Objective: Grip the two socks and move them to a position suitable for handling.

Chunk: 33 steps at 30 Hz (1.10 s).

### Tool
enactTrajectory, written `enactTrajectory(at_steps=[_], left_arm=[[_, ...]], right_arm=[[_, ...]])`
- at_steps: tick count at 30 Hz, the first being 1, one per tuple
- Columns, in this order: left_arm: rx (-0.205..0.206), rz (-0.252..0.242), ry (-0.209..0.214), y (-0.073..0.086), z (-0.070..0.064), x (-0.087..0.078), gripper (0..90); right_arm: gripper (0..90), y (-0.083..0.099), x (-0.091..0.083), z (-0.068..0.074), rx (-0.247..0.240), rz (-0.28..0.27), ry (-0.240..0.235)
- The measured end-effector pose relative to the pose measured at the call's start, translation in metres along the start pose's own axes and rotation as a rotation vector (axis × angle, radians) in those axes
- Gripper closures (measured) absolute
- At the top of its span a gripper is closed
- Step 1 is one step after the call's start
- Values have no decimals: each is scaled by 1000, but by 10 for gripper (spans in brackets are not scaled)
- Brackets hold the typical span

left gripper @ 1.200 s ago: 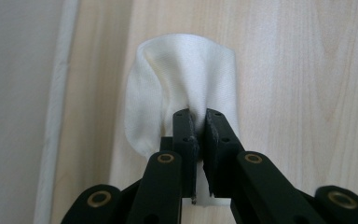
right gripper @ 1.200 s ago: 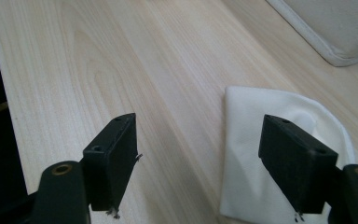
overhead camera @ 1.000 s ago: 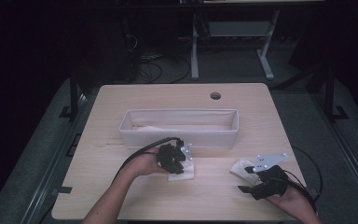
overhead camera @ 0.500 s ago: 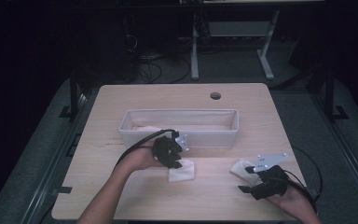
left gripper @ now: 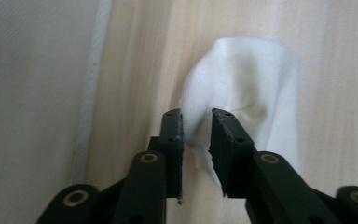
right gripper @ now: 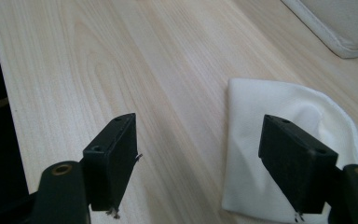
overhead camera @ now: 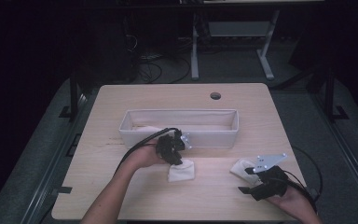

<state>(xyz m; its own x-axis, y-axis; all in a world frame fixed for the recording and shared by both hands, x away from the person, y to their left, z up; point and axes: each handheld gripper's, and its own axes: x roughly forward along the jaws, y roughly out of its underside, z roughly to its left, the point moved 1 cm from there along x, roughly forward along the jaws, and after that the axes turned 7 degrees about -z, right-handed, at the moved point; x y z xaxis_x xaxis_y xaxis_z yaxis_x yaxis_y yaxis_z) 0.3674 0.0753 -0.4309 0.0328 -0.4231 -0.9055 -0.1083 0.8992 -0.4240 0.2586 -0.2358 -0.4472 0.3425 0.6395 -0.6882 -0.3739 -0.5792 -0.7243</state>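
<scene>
Left gripper (left gripper: 196, 140), jaws nearly closed, pinches the white folded cloth (left gripper: 247, 93) just in front of the long white fabric bin (overhead camera: 179, 127). Right gripper (right gripper: 205, 163) gapes wide, empty, over a second white cloth (right gripper: 279, 154) near the bin's right end. Judgement: keep the pinch firm and lift clear of the rim before release.

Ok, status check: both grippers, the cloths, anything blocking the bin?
Left gripper shut on a white cloth beside the bin. Right gripper open, over second cloth. Nothing seen blocking the bin.

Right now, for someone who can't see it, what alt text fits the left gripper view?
Two black tongs pinch the near edge of a crumpled white cloth on a pale wooden table. The off-white fabric wall of a bin runs along the left.
</scene>
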Motion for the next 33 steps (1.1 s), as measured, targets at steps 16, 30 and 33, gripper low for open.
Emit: enactTrajectory(at_steps=[16, 30, 33], left_arm=[[60, -5, -26, -7, -4, -11, 876], [186, -25, -59, -17, -49, -41, 866], [210, -26, -56, -16, -65, -43, 854]], right_arm=[[274, 1, -2, -1, 3, -3, 3], [274, 0, -4, 1, 7, -8, 9], [274, 1, -3, 1, 8, -1, 10]])
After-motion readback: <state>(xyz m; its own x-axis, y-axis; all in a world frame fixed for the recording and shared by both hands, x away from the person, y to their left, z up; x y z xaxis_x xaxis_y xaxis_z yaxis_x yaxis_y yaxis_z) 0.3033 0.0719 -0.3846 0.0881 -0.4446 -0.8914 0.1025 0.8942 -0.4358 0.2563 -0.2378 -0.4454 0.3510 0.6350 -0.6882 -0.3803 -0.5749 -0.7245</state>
